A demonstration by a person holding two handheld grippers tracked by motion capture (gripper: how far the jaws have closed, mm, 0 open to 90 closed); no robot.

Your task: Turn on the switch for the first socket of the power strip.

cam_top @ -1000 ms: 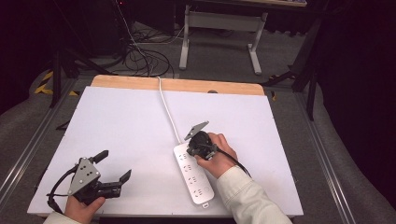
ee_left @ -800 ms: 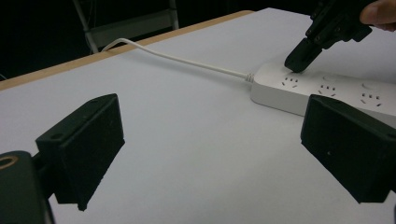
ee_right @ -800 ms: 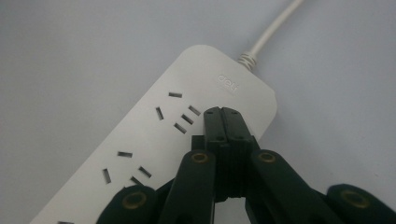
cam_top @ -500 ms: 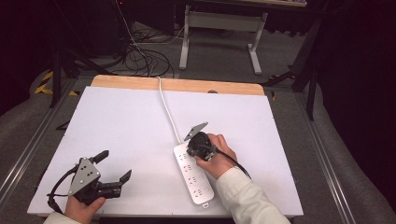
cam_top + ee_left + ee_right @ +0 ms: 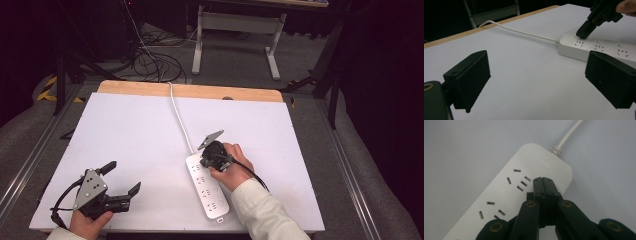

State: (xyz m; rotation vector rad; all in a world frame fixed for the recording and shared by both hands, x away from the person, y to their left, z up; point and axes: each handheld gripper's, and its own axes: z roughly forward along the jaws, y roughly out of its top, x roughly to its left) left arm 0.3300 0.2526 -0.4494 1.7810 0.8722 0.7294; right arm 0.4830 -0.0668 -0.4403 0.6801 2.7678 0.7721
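Almost nothing changed over the last second: right tongs (image 5: 204,161) stayed planted on the cord end of the white power strip (image 5: 209,192), left tongs (image 5: 122,182) stayed parked at lower left of the high view. Strip itself hasn't shifted; it lies flat on the white tabletop (image 5: 135,135), centre-bottom of the frame, running diagonally toward the near edge, with its white cord (image 5: 178,117) leading up to the far wooden edge. Likely meaning: this is a sustained press or hold on the strip, probably on a switch or pinning it down, not a transport step; no plug anywhere to insert. In the right gripper view the right tongs (image 5: 543,181) are clenched, jaws pressed together with nothing between them, tips touching the strip (image 5: 499,195) top face just beside the first socket set, near the cord exit (image 5: 555,150). Right hand (image 5: 231,167) wraps the tool, wrist angled down, forearm entering from bottom right. Left gripper view: left tongs (image 5: 536,75) spread wide, released, hovering low over bare tabletop, well apart from the strip (image 5: 599,47), aimed toward it. Left hand (image 5: 90,220) at the bottom edge, idle.
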